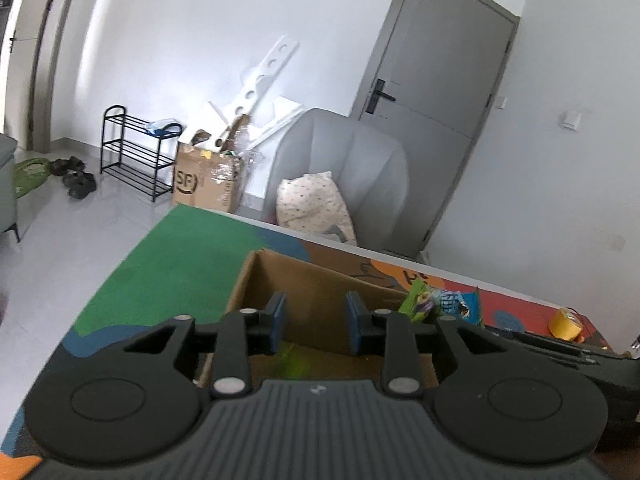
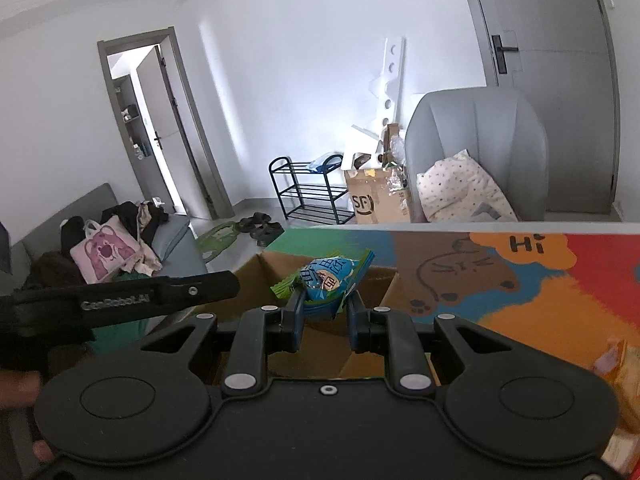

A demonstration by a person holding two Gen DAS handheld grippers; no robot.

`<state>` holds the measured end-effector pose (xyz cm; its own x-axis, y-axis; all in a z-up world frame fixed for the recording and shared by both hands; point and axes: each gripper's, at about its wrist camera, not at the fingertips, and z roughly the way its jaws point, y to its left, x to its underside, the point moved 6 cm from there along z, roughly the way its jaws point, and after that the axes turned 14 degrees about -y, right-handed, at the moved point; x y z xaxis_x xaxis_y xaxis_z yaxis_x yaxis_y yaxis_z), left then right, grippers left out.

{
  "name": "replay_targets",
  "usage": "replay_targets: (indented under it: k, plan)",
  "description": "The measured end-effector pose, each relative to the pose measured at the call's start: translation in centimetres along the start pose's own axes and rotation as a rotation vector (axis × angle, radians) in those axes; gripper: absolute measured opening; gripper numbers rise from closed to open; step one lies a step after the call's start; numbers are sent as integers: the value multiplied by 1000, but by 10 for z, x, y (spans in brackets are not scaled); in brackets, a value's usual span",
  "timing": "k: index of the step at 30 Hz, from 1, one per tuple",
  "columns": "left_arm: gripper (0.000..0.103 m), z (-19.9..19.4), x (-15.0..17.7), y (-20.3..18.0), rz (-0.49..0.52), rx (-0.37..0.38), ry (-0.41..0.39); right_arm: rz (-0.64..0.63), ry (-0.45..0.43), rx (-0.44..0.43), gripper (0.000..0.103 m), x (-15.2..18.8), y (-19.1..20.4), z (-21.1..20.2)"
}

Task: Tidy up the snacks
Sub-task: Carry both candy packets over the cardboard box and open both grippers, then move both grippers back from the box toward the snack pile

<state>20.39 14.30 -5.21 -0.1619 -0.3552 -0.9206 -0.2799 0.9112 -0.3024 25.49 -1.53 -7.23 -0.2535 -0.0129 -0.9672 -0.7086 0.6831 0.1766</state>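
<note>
Left gripper points somewhat downward, blue pads apart, nothing visible between them. Right gripper points likewise downward, pads pressed on a snack packet. Left gripper body appears left in right wrist view.

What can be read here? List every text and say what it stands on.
"SF": floor box.
"Hi": orange patch of the mat.
"GenRoboAI", roughly; the letters are small: side of the left gripper.
Blue snack bag in the right gripper: large print, too distorted to read.
Mat print near the bags in the left view: blurred, unreadable.
</note>
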Motion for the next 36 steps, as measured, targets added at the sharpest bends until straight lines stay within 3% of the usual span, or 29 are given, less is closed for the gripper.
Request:
replay_targets:
  k: [3,8,14,28,36]
  plan:
    - [41,-7,-3,4,-9,-18,6,18,3,1,30,-1,-1,1]
    - [71,-23,-2,6,-5,-50,0,29,4,-7,40,1,0,-10]
    - [89,-37,2,-4,11,-63,-16,67,-2,30,50,6,-13,-37]
    - [100,-60,21,-36,50,-57,17,98,-13,121,78,17,-42,-90]
    - [103,-77,31,-60,63,-2,39,93,-48,171,95,16,-56,-123]
